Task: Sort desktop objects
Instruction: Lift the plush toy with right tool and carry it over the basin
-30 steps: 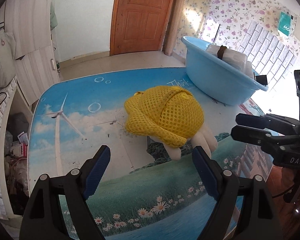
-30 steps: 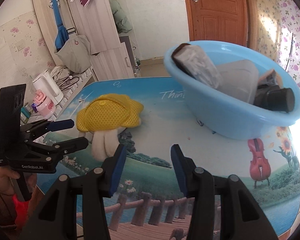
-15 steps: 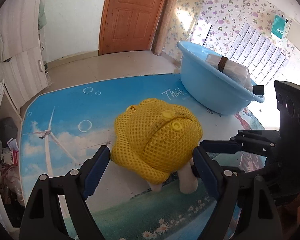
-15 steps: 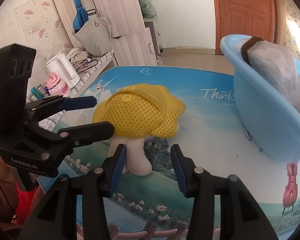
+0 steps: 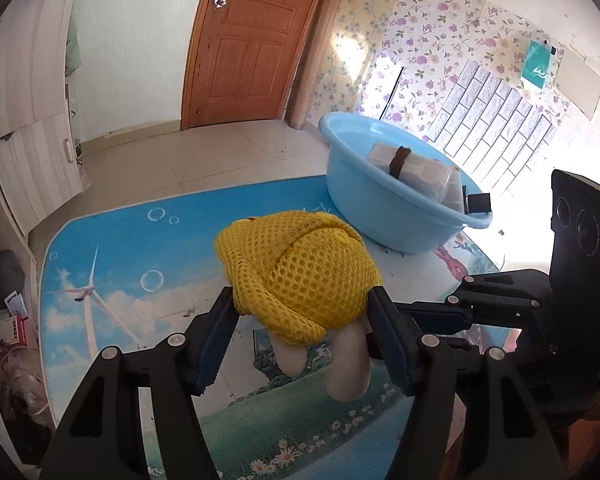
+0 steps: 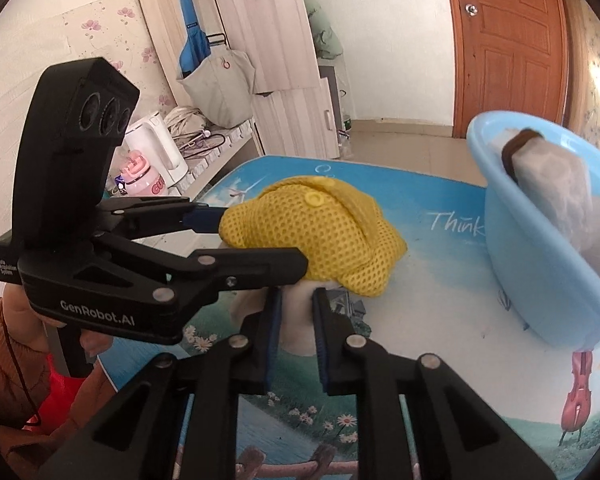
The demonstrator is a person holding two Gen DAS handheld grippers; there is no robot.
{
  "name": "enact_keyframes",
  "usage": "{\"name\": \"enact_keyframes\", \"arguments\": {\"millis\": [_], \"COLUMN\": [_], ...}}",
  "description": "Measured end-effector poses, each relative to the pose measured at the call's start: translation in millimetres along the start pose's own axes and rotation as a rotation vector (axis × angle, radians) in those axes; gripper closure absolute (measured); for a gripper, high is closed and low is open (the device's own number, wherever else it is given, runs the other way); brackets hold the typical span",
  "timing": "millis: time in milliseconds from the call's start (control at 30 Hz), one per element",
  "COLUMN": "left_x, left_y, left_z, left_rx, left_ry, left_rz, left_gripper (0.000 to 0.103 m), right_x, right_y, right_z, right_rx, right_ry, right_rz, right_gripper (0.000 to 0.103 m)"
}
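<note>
- On the printed surface, near the blue basin: yellow mesh bag over pale cylinders.
- Left tongs squeeze the soft, light mesh.
- Right tongs clamp one stiff cylinder, the firmer hold.

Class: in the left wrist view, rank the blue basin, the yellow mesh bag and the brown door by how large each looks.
1. Brown door.
2. Blue basin and yellow mesh bag look alike in size; the bag sits nearer the camera, so I will not rank them.
</note>
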State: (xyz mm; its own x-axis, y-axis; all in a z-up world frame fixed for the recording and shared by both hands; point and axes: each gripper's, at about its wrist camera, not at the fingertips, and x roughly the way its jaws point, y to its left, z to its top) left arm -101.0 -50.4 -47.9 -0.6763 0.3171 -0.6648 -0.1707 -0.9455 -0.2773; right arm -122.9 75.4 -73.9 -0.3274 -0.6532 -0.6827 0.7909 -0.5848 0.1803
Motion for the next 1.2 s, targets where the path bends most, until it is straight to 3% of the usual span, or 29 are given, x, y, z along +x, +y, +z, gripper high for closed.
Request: {"name": "enact_keyframes", "arguments": {"millis": [200, 500, 900, 1200], "left_x": [-27, -35, 6, 49], "left_y": [-30, -84, -140, -137], "left_z": [18, 49, 86, 101], "left_rx": [0.056, 0.150, 0.219, 0.196], "left_ry": [-0.074, -0.143, -0.150, -0.107], "left_rz": [0.018, -0.012, -0.094, -0.109], "left_gripper": [0.038, 0.038, 0.038, 0.038], "right_x": [-38, -90, -132, -140], "right_y": [4, -9, -78, -122], "right_z": [9, 6, -7, -12], "right_rx": [-0.015, 0.018, 0.190, 0.241], "right_ry": [-0.105, -0.253, -0.359, -0.382], "right_rz": [-0.011, -0.080, -0.217, -0.271], "right_gripper": [0.088, 0.088, 0.089, 0.089]}}
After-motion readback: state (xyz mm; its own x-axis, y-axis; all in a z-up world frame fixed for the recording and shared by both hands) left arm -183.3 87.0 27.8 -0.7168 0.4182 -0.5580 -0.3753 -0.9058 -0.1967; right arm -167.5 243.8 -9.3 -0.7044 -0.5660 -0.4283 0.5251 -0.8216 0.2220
